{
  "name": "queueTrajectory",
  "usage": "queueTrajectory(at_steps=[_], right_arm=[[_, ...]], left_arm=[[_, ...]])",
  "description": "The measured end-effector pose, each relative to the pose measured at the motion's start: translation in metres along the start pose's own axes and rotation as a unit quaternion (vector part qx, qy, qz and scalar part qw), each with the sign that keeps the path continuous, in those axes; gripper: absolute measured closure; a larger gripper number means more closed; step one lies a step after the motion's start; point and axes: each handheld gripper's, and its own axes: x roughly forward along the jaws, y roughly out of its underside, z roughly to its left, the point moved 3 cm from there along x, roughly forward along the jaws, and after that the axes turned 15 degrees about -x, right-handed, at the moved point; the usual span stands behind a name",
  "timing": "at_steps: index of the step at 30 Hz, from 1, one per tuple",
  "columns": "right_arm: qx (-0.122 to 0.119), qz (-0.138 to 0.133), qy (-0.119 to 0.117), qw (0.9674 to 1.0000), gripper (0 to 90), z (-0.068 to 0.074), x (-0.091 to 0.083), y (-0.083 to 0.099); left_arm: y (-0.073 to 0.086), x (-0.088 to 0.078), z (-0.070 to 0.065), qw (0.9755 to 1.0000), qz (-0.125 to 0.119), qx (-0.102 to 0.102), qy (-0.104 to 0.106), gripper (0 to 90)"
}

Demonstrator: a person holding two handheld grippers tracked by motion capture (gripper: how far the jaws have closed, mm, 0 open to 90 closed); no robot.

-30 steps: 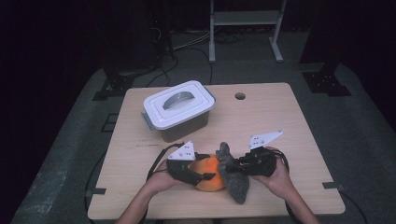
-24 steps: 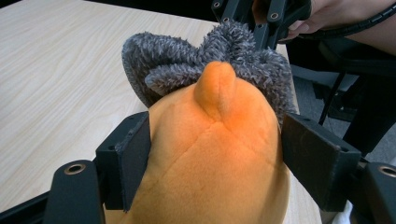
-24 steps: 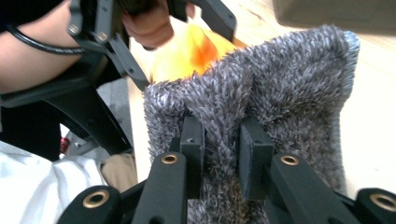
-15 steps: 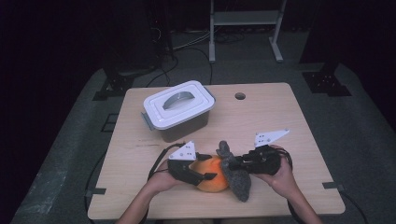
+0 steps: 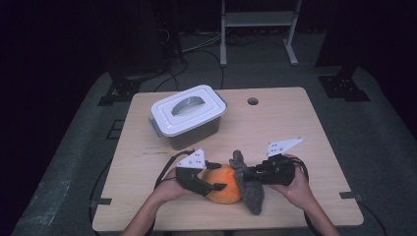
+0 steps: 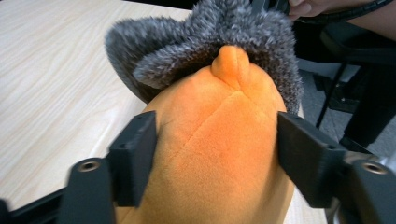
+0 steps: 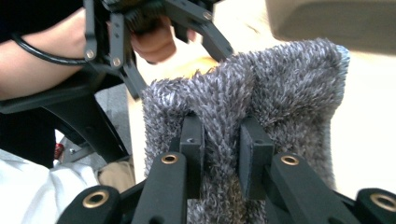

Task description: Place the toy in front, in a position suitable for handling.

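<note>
Two grippers (image 5: 212, 183) (image 5: 248, 173): left clamps round orange plush (image 6: 219, 154), right pinches shaggy grey fabric (image 7: 261, 88) (a fold).

This looks like a lab or recording studio: a lone wooden desk (image 5: 295, 128) with a cable hole stands on grey carpet (image 5: 373, 128) in a dark room, tape marks (image 5: 350, 195) at its feet, loose cables (image 5: 206, 46) and a white metal stand (image 5: 258, 19) behind.

I see an orange plush body (image 6: 219, 154) seated between my left tool's jaws; its grey fuzzy cover (image 7: 261, 98) is pinched in my right tool.
</note>
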Motion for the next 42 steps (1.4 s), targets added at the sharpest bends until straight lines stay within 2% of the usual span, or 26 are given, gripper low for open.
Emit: queueTrajectory(at_steps=[3, 5, 7, 9, 12, 14, 16, 18, 20, 25, 29, 34, 37, 39, 42], right_arm=[[0.012, 0.015, 0.006, 0.9998, 73.8, -0.004, -0.001, 0.007], [0.02, 0.015, 0.009, 0.9996, 73.8, -0.007, -0.003, 0.009], [0.013, 0.003, 0.016, 0.9998, 73.8, -0.005, -0.007, 0.003], [0.006, -0.025, 0.011, 0.9996, 73.8, -0.002, -0.011, -0.006], [-0.01, -0.03, 0.011, 0.9994, 73.7, 0.004, -0.009, -0.015], [-0.013, -0.017, 0.008, 0.9997, 73.8, 0.006, -0.004, -0.015], [-0.011, -0.015, 0.001, 0.9998, 73.8, 0.005, 0.0, -0.012], [-0.01, -0.011, -0.001, 0.9999, 73.8, 0.005, -0.001, -0.01], [-0.007, -0.01, -0.001, 0.9999, 73.8, 0.004, -0.003, -0.008], [0.004, -0.006, 0.001, 1.0, 73.8, -0.003, -0.006, 0.0], [0.012, 0.0, 0.013, 0.9998, 73.7, -0.008, -0.009, 0.005], [0.023, 0.004, 0.022, 0.9995, 73.9, -0.013, -0.014, 0.009], [0.009, -0.01, 0.028, 0.9995, 74.2, -0.008, -0.019, 0.001], [0.002, -0.026, 0.019, 0.9995, 74.2, -0.004, -0.021, -0.005], [-0.006, -0.013, 0.014, 0.9998, 74.1, -0.001, -0.016, -0.006]], left_arm=[[0.0, -0.002, 0.003, 0.9998, -0.007, -0.014, -0.008, 37.6], [-0.001, -0.002, 0.003, 0.9997, -0.009, -0.019, -0.013, 37.6], [-0.001, 0.0, 0.003, 0.9996, -0.011, -0.022, -0.016, 37.3], [-0.002, 0.002, 0.001, 0.9996, -0.011, -0.021, -0.016, 37.2], [-0.003, 0.005, -0.002, 0.9997, -0.008, -0.014, -0.018, 36.1], [-0.003, 0.005, -0.003, 0.9998, -0.006, -0.013, -0.011, 32.3], [-0.004, 0.005, -0.002, 0.9998, -0.005, -0.014, -0.01, 26.1], [-0.004, 0.005, 0.001, 0.9995, 0.001, -0.024, -0.019, 17.1], [-0.002, 0.006, 0.003, 0.9994, 0.002, -0.033, -0.013, 15.8], [-0.001, 0.006, 0.001, 0.9997, 0.009, -0.024, -0.004, 20.8], [0.0, 0.005, -0.001, 0.9998, 0.012, -0.013, 0.004, 27.2], [0.001, 0.007, -0.003, 0.9999, 0.009, -0.006, -0.011, 39.4], [0.0, 0.008, -0.003, 0.9999, 0.01, -0.008, -0.009, 39.7], [0.001, 0.009, -0.004, 0.9999, 0.01, -0.006, -0.006, 39.1], [0.0, 0.009, -0.004, 0.9999, 0.01, -0.003, -0.007, 31.7]])
